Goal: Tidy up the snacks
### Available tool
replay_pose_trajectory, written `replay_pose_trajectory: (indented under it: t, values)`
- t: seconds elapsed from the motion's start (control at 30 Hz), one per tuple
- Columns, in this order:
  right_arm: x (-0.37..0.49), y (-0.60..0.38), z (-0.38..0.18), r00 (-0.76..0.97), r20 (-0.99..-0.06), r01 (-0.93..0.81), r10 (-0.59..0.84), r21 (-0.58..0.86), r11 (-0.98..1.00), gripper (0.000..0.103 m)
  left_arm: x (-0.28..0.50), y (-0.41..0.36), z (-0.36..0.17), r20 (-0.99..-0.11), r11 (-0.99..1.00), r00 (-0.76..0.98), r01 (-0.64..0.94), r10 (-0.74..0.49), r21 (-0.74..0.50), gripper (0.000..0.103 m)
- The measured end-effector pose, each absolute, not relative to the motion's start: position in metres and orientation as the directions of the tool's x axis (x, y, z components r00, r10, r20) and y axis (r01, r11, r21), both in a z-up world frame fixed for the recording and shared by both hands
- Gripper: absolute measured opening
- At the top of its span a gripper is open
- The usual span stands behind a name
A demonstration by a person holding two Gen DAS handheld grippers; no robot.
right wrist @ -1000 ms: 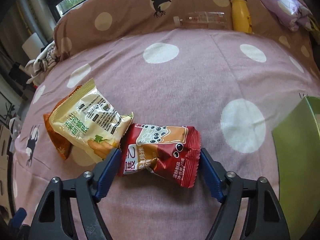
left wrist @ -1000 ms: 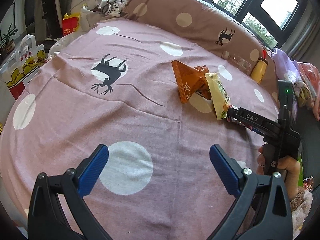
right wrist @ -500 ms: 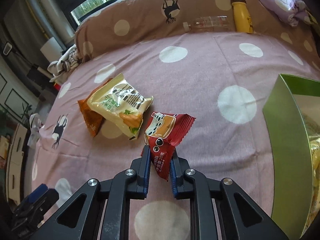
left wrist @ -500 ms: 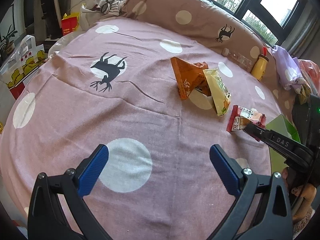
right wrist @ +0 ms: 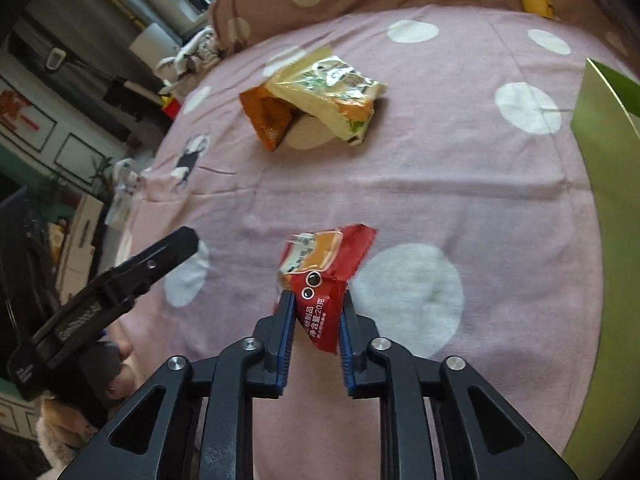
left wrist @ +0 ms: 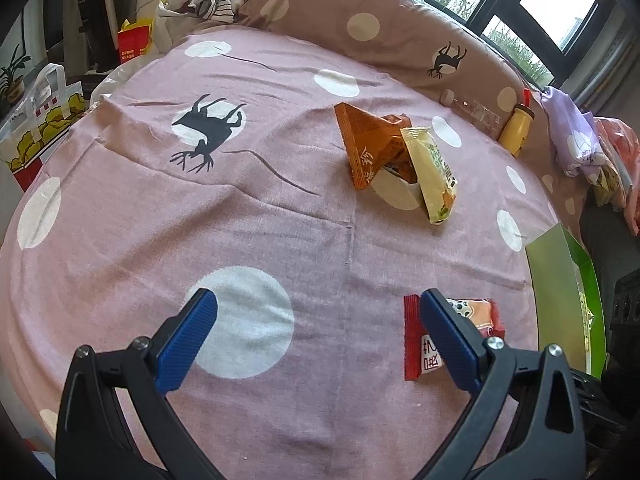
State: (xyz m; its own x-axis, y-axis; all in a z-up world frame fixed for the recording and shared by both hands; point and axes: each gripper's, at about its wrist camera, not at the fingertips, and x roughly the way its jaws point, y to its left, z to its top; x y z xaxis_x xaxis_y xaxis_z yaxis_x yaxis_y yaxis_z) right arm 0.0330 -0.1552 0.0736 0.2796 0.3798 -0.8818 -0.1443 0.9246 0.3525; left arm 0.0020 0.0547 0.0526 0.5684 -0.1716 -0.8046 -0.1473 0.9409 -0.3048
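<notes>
Right wrist view: right tongs (right wrist: 314, 322) clamp the red snack packet (right wrist: 324, 276), judged bound for the green box (right wrist: 600, 240); left tongs (left wrist: 320, 336) gape empty.

Yellow bottle (left wrist: 516, 130) beside clear bottle (left wrist: 476, 110)

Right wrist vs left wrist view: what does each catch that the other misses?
Right wrist only: the right gripper shut on the red snack packet, and the left gripper seen from the side.

Left wrist only: the left gripper's open fingers with nothing between them, the windows, the purple cloth.

Both: the red packet, the orange packet, the pale yellow packet, the green box, the yellow bottle.
</notes>
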Motion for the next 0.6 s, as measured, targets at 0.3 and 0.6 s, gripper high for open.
replay_pose_trajectory:
  t: [0.3,0.6]
  values:
    - [0.037,-0.191,0.077,0.381,-0.808,-0.02,0.449,0.478,0.878,0.067,0.005,0.022,0.039,-0.782,0.879,0.467,-0.021,-0.413,-0.477,0.095]
    - [0.039,-0.178,0.068,0.358,-0.807,-0.042,0.469,0.488,0.872,0.064,0.002,-0.015,0.031,-0.765,0.855,0.403,0.096,-0.502,-0.51,0.066]
